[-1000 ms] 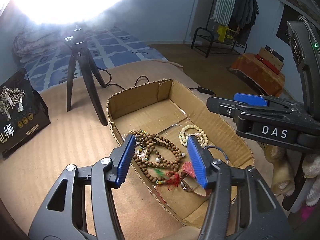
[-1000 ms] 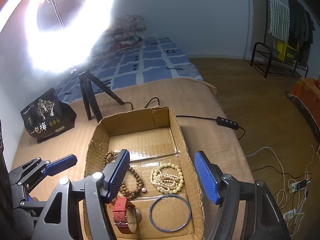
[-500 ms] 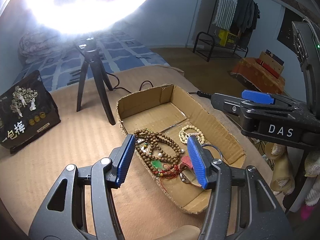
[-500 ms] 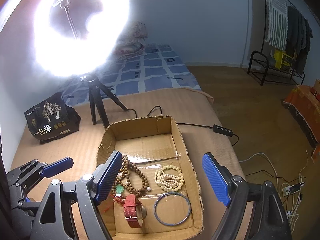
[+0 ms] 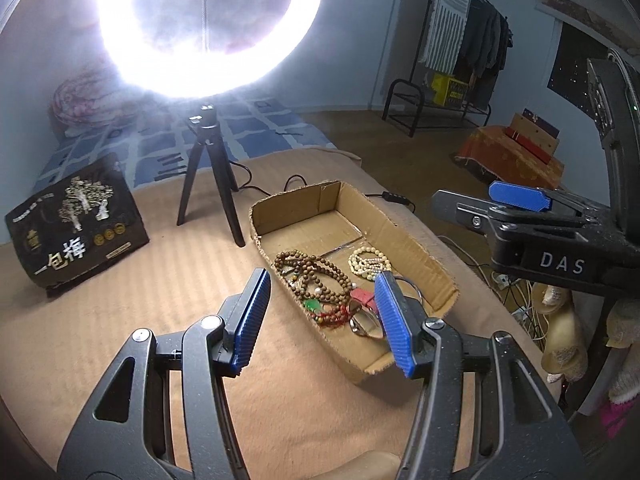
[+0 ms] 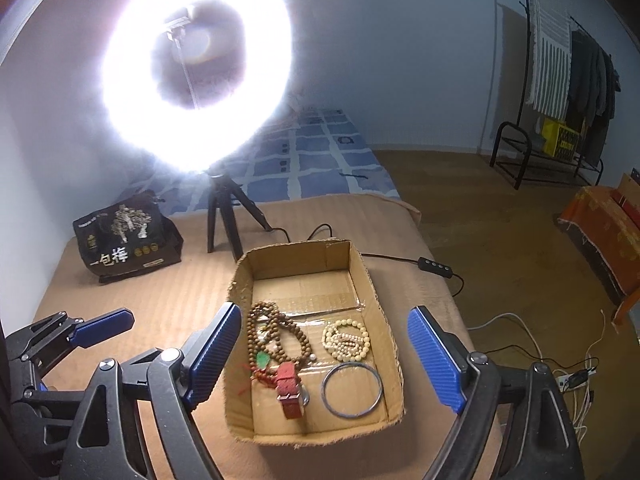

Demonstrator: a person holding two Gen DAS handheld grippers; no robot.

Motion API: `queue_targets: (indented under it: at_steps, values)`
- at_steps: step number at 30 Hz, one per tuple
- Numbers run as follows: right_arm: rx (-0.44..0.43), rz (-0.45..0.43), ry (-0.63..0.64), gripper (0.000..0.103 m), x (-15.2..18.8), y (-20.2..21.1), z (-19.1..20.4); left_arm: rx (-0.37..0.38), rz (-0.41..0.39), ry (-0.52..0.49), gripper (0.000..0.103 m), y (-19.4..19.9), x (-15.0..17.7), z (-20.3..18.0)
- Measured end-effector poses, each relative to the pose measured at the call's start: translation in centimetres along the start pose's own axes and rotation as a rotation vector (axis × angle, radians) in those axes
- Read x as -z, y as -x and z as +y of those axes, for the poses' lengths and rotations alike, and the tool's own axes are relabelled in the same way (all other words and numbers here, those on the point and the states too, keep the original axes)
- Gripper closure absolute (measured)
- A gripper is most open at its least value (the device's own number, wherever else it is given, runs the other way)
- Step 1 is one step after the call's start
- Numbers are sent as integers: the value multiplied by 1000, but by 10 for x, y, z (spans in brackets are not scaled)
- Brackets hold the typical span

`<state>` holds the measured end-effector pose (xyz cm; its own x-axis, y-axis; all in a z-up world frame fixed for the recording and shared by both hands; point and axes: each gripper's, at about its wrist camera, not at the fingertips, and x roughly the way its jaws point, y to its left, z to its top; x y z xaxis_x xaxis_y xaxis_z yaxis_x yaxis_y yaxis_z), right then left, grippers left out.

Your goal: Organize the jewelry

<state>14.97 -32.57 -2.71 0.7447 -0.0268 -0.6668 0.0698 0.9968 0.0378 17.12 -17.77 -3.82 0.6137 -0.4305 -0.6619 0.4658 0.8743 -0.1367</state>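
Observation:
A shallow cardboard box point(image 6: 360, 268) point(image 5: 420, 248) lies on the tan bed cover. In it are a brown wooden bead necklace point(image 6: 276, 332) point(image 5: 316, 276), a cream bead bracelet point(image 6: 346, 338) point(image 5: 368, 262), a blue bangle point(image 6: 352, 390), and a red-strap watch point(image 6: 290, 388) point(image 5: 362, 296). My left gripper point(image 5: 324, 320) is open and empty, above the box's near left rim. My right gripper point(image 6: 324, 356) is open and empty, high over the box. Each gripper shows at the edge of the other's view.
A lit ring light on a black tripod point(image 6: 224, 216) point(image 5: 208, 176) stands behind the box. A black printed bag point(image 6: 124, 236) point(image 5: 76, 220) sits at the left. A cable with an inline switch point(image 6: 434, 266) trails right. The bed's edge drops to the floor on the right.
Both grippers have pulled back and up from the box, so it looks smaller and lower in each view. Both stayed open and empty. The jewelry has not moved.

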Motion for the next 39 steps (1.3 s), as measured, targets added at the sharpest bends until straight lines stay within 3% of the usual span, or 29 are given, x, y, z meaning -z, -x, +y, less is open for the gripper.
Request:
queue_targets:
  at_steps: [9, 12, 20, 28, 31, 34, 38, 39]
  values:
    - [4, -52, -17, 11, 16, 47, 11, -32, -51, 0, 47, 59, 21, 1]
    - [8, -62, -17, 8, 23, 57, 15, -32, -59, 8, 37, 74, 31, 2]
    - [91, -122, 72, 0, 48, 85, 31, -42, -93, 45, 26, 112, 52, 2]
    - [96, -154, 100, 0, 58, 99, 37, -74, -144, 25, 25, 136, 58, -8]
    - [90, -156, 93, 0, 60, 100, 37, -98, -162, 29, 17, 142, 58, -9]
    - [93, -151, 104, 0, 61, 99, 38, -126, -178, 12, 16, 146, 59, -11]
    - [93, -151, 112, 0, 63, 99, 37, -161, -198, 8, 0, 150, 61, -10]
    - [93, -151, 110, 0, 63, 98, 36, -170, -211, 16, 0, 151, 62, -10]
